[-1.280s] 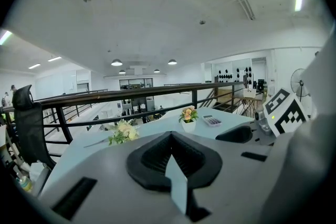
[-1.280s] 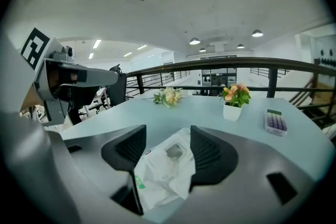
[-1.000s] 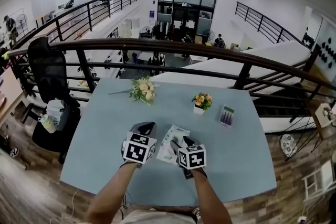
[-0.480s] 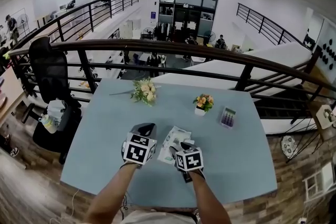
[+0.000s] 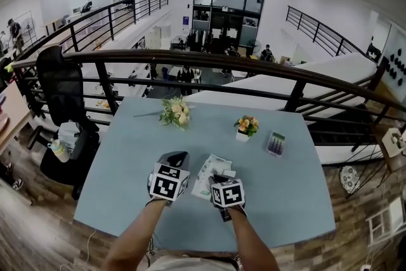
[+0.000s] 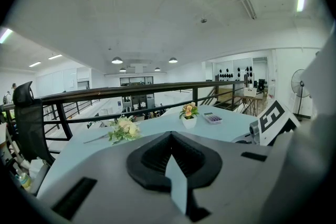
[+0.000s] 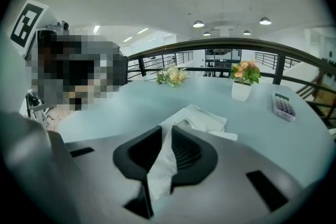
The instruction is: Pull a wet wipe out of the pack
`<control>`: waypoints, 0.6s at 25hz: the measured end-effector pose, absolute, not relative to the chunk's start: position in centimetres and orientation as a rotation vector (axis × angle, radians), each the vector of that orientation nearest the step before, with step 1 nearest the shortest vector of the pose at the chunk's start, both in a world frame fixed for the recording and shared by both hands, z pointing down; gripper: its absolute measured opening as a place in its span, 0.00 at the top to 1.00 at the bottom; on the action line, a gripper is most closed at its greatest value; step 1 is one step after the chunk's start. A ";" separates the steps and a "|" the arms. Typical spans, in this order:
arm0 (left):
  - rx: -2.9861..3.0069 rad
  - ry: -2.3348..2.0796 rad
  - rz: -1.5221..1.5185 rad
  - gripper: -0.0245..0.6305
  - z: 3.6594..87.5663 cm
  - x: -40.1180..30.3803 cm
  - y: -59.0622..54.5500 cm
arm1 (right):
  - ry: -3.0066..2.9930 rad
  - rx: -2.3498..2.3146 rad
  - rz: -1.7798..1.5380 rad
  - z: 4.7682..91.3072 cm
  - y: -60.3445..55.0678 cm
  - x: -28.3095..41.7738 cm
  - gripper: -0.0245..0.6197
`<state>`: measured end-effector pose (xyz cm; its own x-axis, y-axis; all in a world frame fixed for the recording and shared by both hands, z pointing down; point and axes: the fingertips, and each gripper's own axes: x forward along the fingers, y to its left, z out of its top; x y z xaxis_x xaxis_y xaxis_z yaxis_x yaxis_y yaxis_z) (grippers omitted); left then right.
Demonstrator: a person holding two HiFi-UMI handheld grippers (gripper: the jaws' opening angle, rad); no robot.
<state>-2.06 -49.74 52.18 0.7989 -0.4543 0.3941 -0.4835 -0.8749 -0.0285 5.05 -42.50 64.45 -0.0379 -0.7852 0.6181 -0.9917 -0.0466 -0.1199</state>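
Observation:
The wet wipe pack (image 5: pixel 208 169) lies flat on the light blue table (image 5: pixel 285 200), between my two grippers. In the right gripper view the pack (image 7: pixel 206 119) lies just beyond the jaws, and a white wet wipe (image 7: pixel 161 165) stands up between the black pads. My right gripper (image 7: pixel 167 128) has just been closing and now pinches that wipe. In the head view the right gripper (image 5: pixel 216 179) sits at the pack's near edge. My left gripper (image 5: pixel 176 154) rests left of the pack, apart from it. The left gripper (image 6: pixel 170 135) has its jaw tips together and nothing held.
A flower bouquet (image 5: pixel 175 111) lies at the table's far side. A small potted flower (image 5: pixel 245 125) and a small purple-topped box (image 5: pixel 275 143) stand to the right of it. A dark railing (image 5: pixel 209 60) runs behind the table, and a black chair (image 5: pixel 60 92) stands at the left.
The right gripper has sunk a little toward the pack and its jaws have closed on the wipe. The left gripper has stayed in place.

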 end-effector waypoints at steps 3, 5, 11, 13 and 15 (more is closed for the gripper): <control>2.906 -0.763 0.609 0.97 52.2 -2.2 -49.8 | -1.860 1.886 0.793 64.8 -42.4 5.3 0.93; 2.902 -0.762 0.610 0.97 52.3 -2.2 -49.8 | -1.860 1.882 0.797 65.0 -42.3 5.3 0.95; 2.903 -0.761 0.607 0.97 52.1 -2.3 -49.8 | -1.866 1.875 0.784 64.6 -42.2 5.2 0.95; 2.902 -0.762 0.608 0.97 52.1 -2.3 -49.7 | -1.864 1.880 0.778 64.4 -42.2 5.3 0.95; 2.901 -0.762 0.610 0.97 52.1 -2.4 -49.7 | -1.863 1.880 0.781 64.4 -42.1 5.4 0.95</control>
